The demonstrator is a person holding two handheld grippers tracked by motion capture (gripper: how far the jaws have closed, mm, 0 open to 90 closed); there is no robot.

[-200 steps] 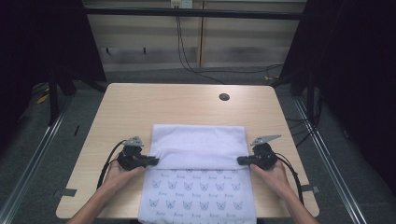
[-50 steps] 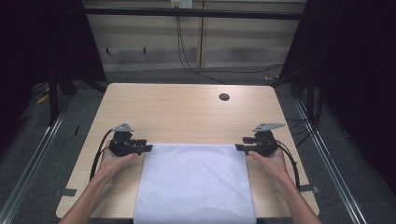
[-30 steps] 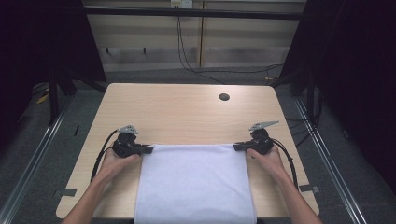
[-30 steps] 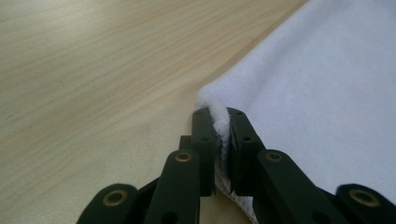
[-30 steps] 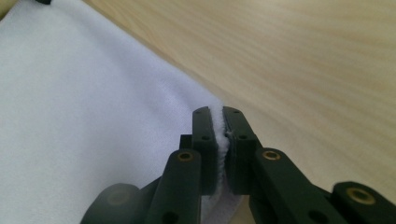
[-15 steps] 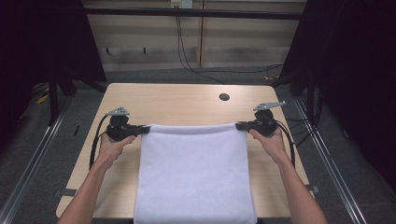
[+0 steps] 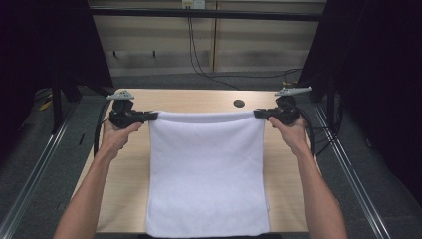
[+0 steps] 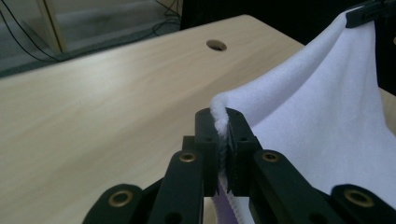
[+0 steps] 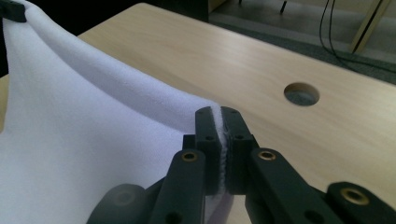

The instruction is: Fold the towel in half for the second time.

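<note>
A white towel [image 7: 206,169] hangs stretched between my two grippers above the wooden table [image 7: 122,172]. Its lower part drapes over the table's front edge. My left gripper [image 7: 152,116] is shut on the towel's top left corner, and the cloth edge [image 8: 219,109] sits pinched between its black jaws. My right gripper [image 7: 259,113] is shut on the top right corner, with a thin line of cloth [image 9: 218,122] showing between its jaws. The top edge runs nearly taut from one gripper to the other. In the left gripper view the right gripper [image 8: 369,11] holds the far corner.
A round cable hole [image 7: 239,103] sits in the table behind the towel, toward the right. Bare wood lies beyond and beside the towel. Metal floor rails [image 7: 348,164] run along both sides of the table, and cables [image 7: 199,59] trail on the floor behind it.
Both grippers have risen and moved away from the person, lifting the towel's top edge off the table. The cloth now hangs steeply instead of lying flat.
</note>
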